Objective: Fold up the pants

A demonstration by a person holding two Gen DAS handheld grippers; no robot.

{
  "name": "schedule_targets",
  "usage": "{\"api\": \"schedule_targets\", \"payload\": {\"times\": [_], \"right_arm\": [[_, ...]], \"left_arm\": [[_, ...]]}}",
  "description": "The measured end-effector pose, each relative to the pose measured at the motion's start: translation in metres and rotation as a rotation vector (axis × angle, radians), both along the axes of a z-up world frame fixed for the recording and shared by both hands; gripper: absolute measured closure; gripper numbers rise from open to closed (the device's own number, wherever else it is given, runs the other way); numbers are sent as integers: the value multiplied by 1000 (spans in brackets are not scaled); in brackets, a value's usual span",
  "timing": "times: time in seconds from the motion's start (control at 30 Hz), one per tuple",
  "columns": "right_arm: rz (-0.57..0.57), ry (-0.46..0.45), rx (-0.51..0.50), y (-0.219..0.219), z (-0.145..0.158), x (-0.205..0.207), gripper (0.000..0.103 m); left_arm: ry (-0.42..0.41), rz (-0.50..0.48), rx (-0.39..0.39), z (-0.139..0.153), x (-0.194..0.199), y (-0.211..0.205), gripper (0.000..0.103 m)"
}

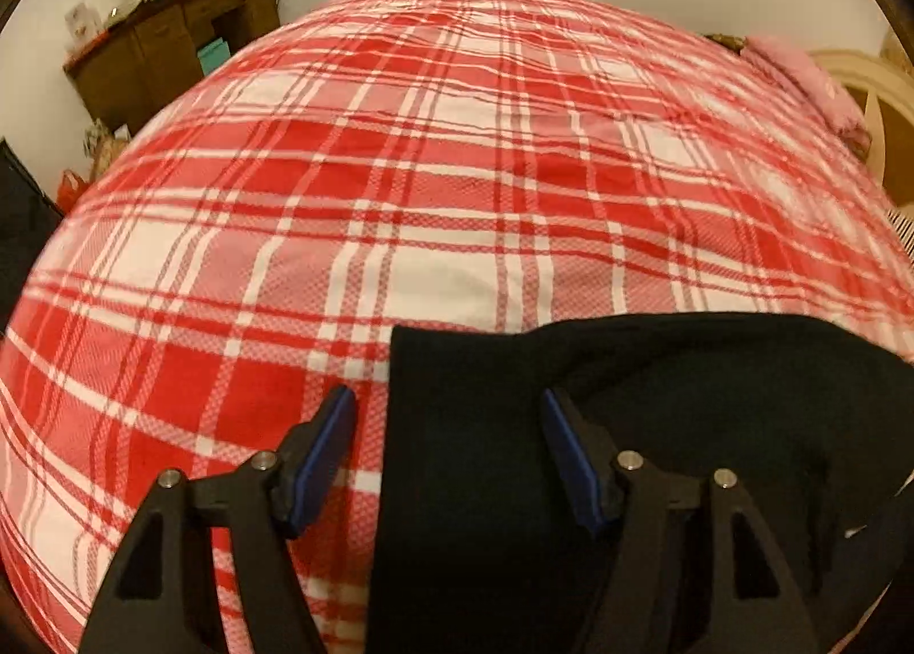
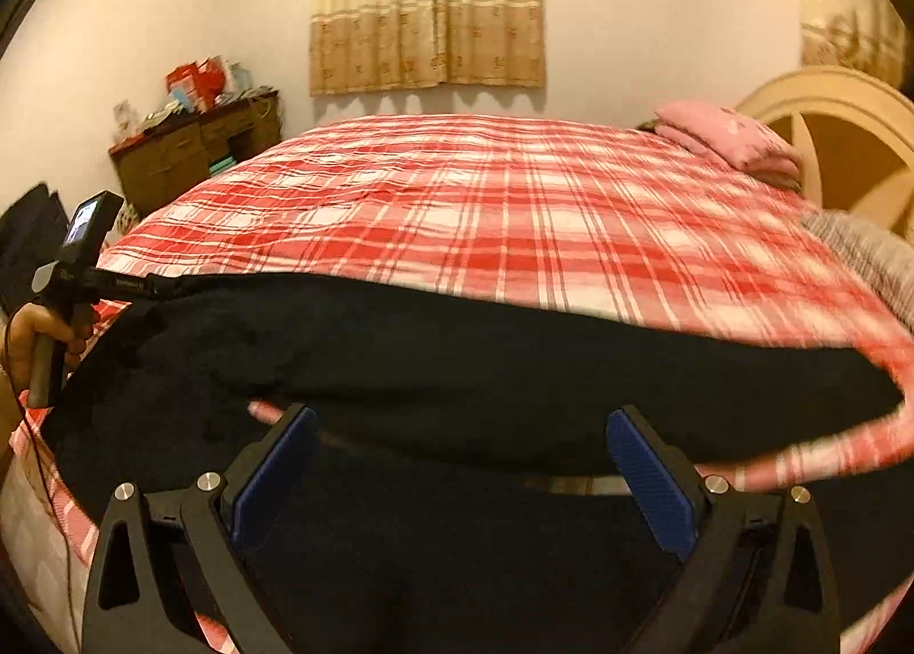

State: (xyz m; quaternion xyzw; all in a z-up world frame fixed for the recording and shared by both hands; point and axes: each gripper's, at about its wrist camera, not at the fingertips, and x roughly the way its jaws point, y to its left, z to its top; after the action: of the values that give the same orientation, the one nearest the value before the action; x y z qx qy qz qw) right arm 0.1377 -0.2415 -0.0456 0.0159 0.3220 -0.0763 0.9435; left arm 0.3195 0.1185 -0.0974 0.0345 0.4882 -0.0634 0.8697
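Black fabric pants (image 2: pixel 457 368) lie on the red-and-white plaid bedspread (image 1: pixel 457 168). The left gripper (image 1: pixel 448 402), jaws wide, straddles their edge at 6 o'clock. The right gripper (image 2: pixel 460 425) gapes wide over them.

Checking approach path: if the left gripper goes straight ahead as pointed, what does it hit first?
Likely the black pants: their edge already lies between the open left gripper fingers. Beyond it, only the plaid bedspread. Depth is unclear.

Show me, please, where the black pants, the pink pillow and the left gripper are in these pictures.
black pants (image 2: pixel 457 368): right wrist view, middle of the dark cloth lying on the bed.
pink pillow (image 2: pixel 731 137): right wrist view, its top face near the headboard.
left gripper (image 1: pixel 448 425): left wrist view, midway between its open fingertips.
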Motion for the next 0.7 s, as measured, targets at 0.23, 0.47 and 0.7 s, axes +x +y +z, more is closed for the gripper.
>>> {"api": "schedule_targets", "payload": {"times": [0.23,0.47,0.7], "right_arm": [[172,122,-58,-10,-15,95,9],[241,263,-92,-23,-43,167,9],[315,388,47,-41,-74,193,18]], "left_arm": [[-6,-37,-41,3,-3,3,50],[-24,-39,-72,2,0,5,48],[-37,-12,-82,0,9,1,42]]}}
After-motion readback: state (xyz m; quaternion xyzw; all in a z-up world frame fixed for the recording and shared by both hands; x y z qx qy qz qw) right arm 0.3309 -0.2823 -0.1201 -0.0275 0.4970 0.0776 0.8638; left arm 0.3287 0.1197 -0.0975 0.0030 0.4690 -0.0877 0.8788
